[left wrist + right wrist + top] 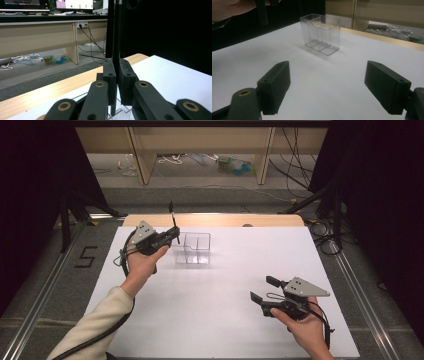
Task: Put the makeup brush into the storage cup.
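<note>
Left gripper point(176, 234) is clamped on a thin black pen-like stick point(173, 222) — in the left gripper view I see the jaws pinched tight on the stick point(115, 37), which stands upright between the pads and runs up past the top of the frame. High view puts that gripper just left of the clear plastic compartmented holder point(193, 248), stick tip above the holder's left end; can't tell from here whether the lower end is inside a compartment. In the left gripper view I see a bit of the clear rim right under the jaws.

Right gripper point(264, 289) sits low over the white table sheet point(220, 310), near the right front, well apart from the holder. Jaws spread wide, nothing between them — right gripper view looks straight at the holder point(320, 33) across bare sheet.
</note>
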### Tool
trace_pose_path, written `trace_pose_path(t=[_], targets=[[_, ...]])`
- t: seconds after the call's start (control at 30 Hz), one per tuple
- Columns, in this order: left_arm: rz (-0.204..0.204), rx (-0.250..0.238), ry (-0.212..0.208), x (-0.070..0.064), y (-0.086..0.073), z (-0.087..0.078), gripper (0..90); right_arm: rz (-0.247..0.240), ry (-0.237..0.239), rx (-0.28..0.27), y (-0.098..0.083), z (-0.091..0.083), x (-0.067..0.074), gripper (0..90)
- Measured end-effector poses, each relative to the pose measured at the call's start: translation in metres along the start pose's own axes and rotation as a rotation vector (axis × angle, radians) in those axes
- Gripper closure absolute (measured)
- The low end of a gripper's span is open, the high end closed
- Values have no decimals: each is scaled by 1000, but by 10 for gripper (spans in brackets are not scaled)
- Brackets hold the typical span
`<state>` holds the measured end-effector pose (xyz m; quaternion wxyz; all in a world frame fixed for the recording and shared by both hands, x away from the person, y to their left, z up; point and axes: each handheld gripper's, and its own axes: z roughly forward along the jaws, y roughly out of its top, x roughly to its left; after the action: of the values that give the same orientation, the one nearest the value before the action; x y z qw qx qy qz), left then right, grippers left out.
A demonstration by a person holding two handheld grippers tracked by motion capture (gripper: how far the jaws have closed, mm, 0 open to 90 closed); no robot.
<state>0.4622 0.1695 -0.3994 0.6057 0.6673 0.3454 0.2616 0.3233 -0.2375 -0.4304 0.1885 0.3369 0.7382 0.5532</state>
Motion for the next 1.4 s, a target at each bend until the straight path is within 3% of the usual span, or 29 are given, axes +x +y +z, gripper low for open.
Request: trace_pose_path(t=[1.4], targets=[[18,19,15,7,-2,14,852,0,3,3,0,0,0,217]])
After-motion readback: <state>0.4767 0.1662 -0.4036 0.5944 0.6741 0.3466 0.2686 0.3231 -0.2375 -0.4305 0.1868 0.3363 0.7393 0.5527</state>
